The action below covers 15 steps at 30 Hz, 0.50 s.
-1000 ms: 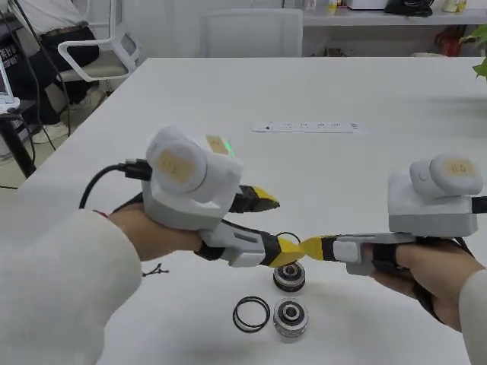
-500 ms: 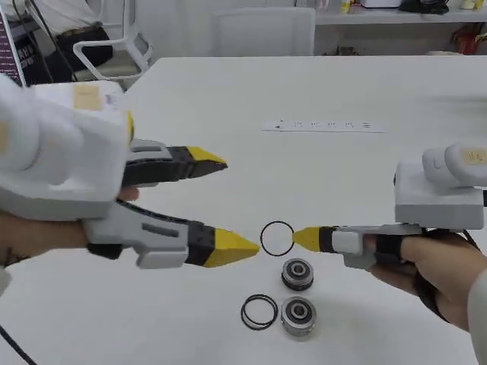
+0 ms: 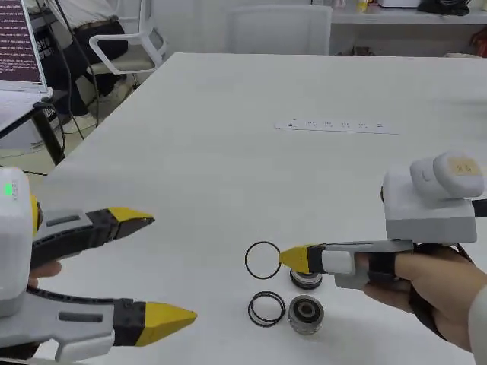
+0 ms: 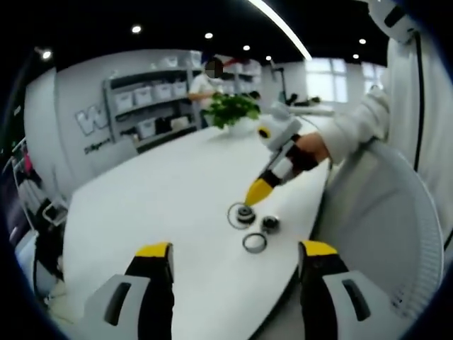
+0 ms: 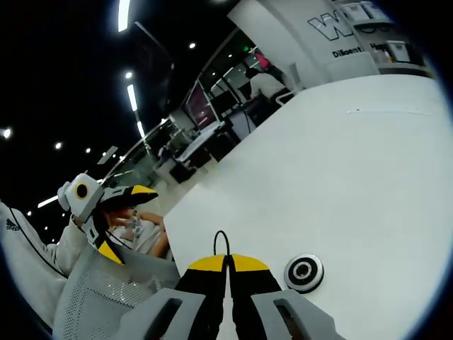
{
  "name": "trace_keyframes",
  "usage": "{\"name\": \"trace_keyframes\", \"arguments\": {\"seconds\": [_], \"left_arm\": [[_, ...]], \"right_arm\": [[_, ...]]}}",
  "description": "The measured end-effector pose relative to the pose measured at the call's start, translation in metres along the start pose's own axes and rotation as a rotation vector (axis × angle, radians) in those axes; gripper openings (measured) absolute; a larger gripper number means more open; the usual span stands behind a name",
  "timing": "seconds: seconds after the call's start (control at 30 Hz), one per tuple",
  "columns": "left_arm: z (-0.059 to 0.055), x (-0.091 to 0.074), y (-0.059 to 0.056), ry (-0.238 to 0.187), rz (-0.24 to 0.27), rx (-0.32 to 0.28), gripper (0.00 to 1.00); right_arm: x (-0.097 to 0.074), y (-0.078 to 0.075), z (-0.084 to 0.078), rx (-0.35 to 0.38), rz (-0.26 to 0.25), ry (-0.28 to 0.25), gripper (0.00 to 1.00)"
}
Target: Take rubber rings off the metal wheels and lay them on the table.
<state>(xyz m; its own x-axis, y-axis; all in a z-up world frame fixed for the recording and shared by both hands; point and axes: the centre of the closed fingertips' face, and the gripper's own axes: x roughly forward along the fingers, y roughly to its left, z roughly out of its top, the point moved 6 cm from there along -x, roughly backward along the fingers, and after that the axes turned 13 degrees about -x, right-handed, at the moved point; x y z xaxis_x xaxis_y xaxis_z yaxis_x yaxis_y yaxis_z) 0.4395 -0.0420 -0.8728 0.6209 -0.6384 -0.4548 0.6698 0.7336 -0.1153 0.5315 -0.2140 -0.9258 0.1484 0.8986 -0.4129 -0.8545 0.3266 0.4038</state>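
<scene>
We pinch a rubber ring (image 3: 262,260) edgewise in our right tongs (image 3: 283,258), with the left tongs (image 3: 173,268) wide open; that thin grip could slip.

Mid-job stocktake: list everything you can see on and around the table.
White table: one, white, under everything.
Silver metal wheels: two, silver, near edge; the farther one partly behind the right tongs.
Held black rubber ring: one, black, pinched in the right tongs.
Loose black rubber rings: apparently two, black, overlapping on the table beside the nearer wheel.
White power strip: one, white, mid-table.
Chairs: two, pale, beyond the far edge.
Left tongs: one, yellow-tipped, open, empty, lower left.
Right tongs: one, yellow-tipped, shut on the ring.
</scene>
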Motion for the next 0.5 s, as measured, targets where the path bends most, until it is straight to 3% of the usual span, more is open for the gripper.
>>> {"name": "trace_keyframes", "arguments": {"seconds": [0.23, 0.5], "left_arm": [[-0.011, 0.008, -0.006, 0.026, -0.009, -0.02, 0.74], [-0.016, 0.012, -0.004, 0.01, -0.018, -0.084, 0.75]], "right_arm": [[0.007, 0.002, -0.011, -0.01, 0.021, 0.058, 0.0], [0.013, 0.001, -0.027, -0.021, 0.021, 0.132, 0.0]]}}
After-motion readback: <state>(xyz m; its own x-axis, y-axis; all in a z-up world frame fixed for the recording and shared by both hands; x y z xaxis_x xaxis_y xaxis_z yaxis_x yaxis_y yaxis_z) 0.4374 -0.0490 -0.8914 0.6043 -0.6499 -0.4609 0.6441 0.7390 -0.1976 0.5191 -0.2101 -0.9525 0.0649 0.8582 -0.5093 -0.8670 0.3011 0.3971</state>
